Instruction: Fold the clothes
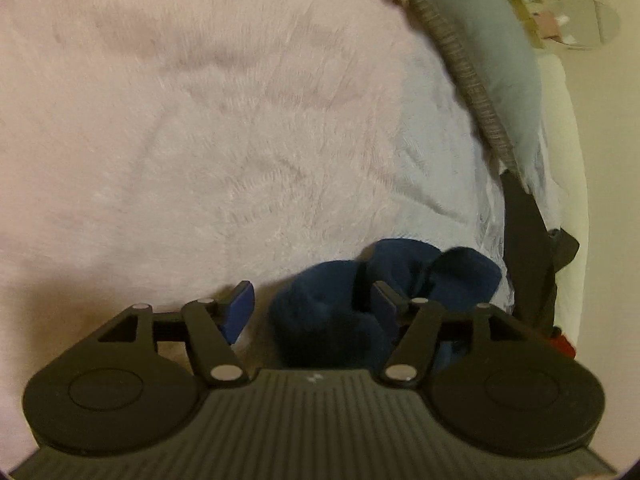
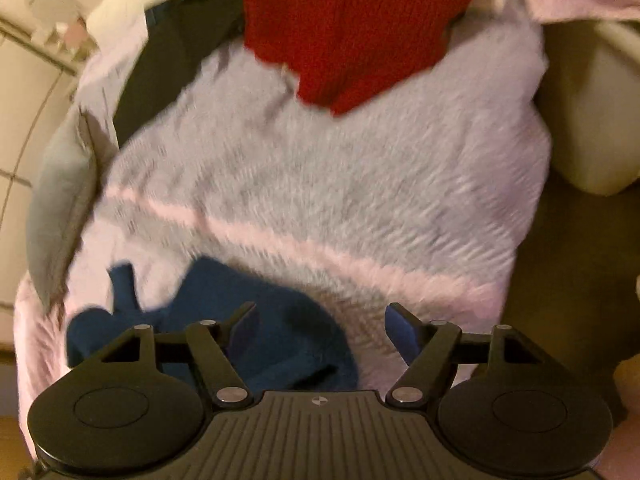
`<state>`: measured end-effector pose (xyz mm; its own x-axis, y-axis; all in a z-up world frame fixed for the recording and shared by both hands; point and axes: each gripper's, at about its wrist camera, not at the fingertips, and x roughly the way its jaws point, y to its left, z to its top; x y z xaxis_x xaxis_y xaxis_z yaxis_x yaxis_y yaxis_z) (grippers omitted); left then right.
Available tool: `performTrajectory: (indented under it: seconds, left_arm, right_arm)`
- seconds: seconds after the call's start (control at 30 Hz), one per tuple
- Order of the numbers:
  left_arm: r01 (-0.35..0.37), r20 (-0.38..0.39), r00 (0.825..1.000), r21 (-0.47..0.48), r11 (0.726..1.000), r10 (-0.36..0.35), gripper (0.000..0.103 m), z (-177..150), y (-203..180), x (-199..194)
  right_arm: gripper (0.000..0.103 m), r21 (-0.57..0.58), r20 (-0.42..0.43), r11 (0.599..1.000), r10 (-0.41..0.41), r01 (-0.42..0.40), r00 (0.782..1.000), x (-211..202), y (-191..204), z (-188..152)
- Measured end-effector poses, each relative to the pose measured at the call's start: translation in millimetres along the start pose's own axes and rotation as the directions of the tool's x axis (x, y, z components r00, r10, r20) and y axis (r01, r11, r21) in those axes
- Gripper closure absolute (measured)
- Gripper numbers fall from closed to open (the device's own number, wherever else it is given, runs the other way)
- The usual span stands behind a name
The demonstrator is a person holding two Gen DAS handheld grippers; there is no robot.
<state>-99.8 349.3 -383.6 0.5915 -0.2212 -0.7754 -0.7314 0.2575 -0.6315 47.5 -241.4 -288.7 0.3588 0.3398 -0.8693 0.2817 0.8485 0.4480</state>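
Left tongs [image 1: 310,306] are hanging spread wide over the fluffy pink blanket [image 1: 200,120], with the crumpled blue garment [image 1: 332,312] bunching between the fingers at six o'clock. Right tongs [image 2: 320,330] are gaping too, the blue garment [image 2: 248,312] lying at seven o'clock under the left finger. A red garment [image 2: 348,28] is sitting up at twelve o'clock, a grey pillow [image 2: 56,204] at nine.

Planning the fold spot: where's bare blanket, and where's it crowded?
Free: the wide pink blanket ahead of the left tongs, and the stretch between the red garment and the blue garment. Crowded: by the dark clothes and grey pillow.
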Motion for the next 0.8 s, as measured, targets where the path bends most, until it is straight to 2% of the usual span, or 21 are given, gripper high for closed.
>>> performTrajectory:
  seconds: [0.03,0.1,0.13,0.17,0.2,0.27,0.37,0.43,0.5,0.53,0.57,0.6,0.67,0.7,0.77,0.8]
  left_arm:
    - [0.015,-0.025,1.000,-0.017,1.000,-0.015,0.064,-1,1,11]
    - [0.078,-0.068,0.995,-0.027,0.997,-0.079,0.089,-6,0,25]
    - [0.102,-0.074,0.992,-0.025,0.994,-0.104,0.090,-8,0,28]
    - [0.120,-0.048,0.992,-0.005,0.993,-0.120,0.090,-9,-2,21]
    - [0.139,-0.005,0.990,0.024,0.990,-0.139,0.091,-10,-5,9]
    - [0.170,0.072,0.982,0.066,0.983,-0.175,0.091,-12,-8,-18]
    - [0.195,0.170,0.961,0.134,0.972,-0.216,0.092,-18,-11,-76]
    - [0.166,0.238,0.948,0.198,0.966,-0.212,0.092,-26,-14,-126]
    - [0.135,0.317,0.926,0.228,0.964,-0.205,0.092,-36,-10,-179]
    - [0.119,0.361,0.911,0.235,0.965,-0.201,0.092,-40,-7,-206]
    - [0.108,0.411,0.890,0.228,0.968,-0.197,0.092,-43,-3,-236]
    - [0.096,0.471,0.862,0.212,0.972,-0.188,0.092,-46,2,-268]
    - [0.057,0.590,0.792,0.190,0.980,-0.160,0.092,-53,11,-328]
    - [0.021,0.638,0.759,0.176,0.984,-0.130,0.091,-50,16,-351]
    - [-0.056,0.700,0.712,0.140,0.989,-0.059,0.089,-34,26,-380]
    - [-0.100,0.716,0.698,0.115,0.988,-0.013,0.086,-24,32,-387]
  right_arm:
    - [0.030,-0.010,-0.018,1.000,0.014,-0.014,1.000,10,2,-4]
    - [0.031,-0.029,-0.054,0.999,0.040,-0.042,0.998,30,7,-12]
    - [0.050,-0.038,-0.073,0.998,0.054,-0.056,0.996,41,9,-16]
    - [0.070,-0.072,-0.056,0.997,0.038,-0.042,0.998,42,18,-20]
    - [0.080,-0.137,-0.038,0.991,-0.010,0.005,0.999,40,29,-22]
    - [0.088,-0.189,-0.007,0.982,-0.004,0.002,1.000,28,38,-22]
    - [0.090,-0.274,0.017,0.960,0.054,-0.048,0.998,-3,53,-27]
    - [0.090,-0.375,0.003,0.914,0.169,-0.156,0.986,-31,82,-32]
    - [0.090,-0.479,-0.023,0.844,0.261,-0.240,0.965,-57,120,-41]
    - [0.090,-0.528,-0.041,0.801,0.306,-0.281,0.951,-69,140,-46]
    - [0.090,-0.565,-0.073,0.750,0.370,-0.344,0.926,-78,162,-50]
    - [0.090,-0.594,-0.110,0.695,0.430,-0.406,0.896,-85,183,-53]
    - [0.090,-0.630,-0.164,0.604,0.511,-0.488,0.844,-92,225,-57]
    - [0.090,-0.623,-0.189,0.583,0.534,-0.521,0.824,-89,247,-57]
    - [0.087,-0.625,-0.242,0.587,0.480,-0.514,0.843,-65,261,-77]
    - [0.083,-0.626,-0.268,0.590,0.452,-0.510,0.851,-53,268,-87]
